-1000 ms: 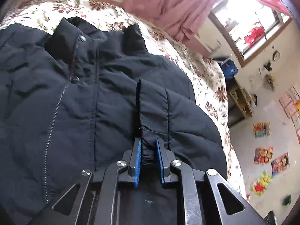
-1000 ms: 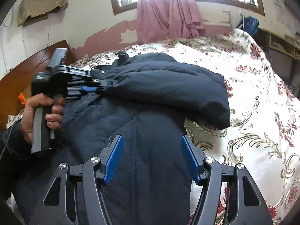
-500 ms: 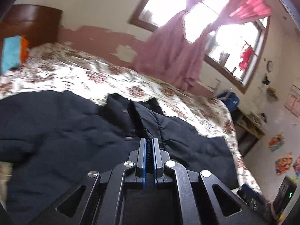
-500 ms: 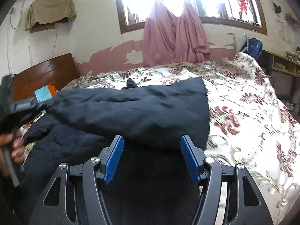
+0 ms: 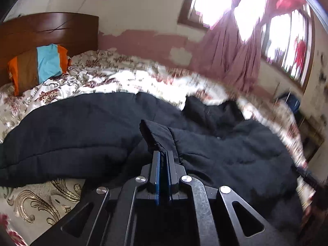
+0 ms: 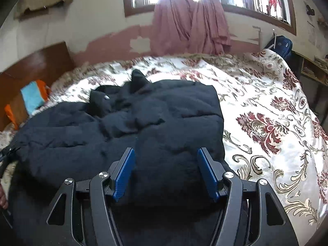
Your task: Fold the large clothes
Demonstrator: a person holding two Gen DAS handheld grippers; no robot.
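A large black padded jacket lies spread on the floral bedspread; it also fills the left wrist view. My left gripper is shut on the jacket's sleeve cuff, with the sleeve drawn across the jacket's body. My right gripper is open and empty, hovering low over the jacket's near part, with dark fabric between and below its blue pads. The collar points toward the window wall.
A wooden headboard with an orange, brown and blue pillow stands at the left. Pink curtains hang under the window. A blue bag and a shelf stand beyond the bed's right edge.
My left gripper has carried the sleeve cuff leftward across the jacket and tilted up toward the headboard. The sleeve now lies folded over the body. My right gripper stays open.
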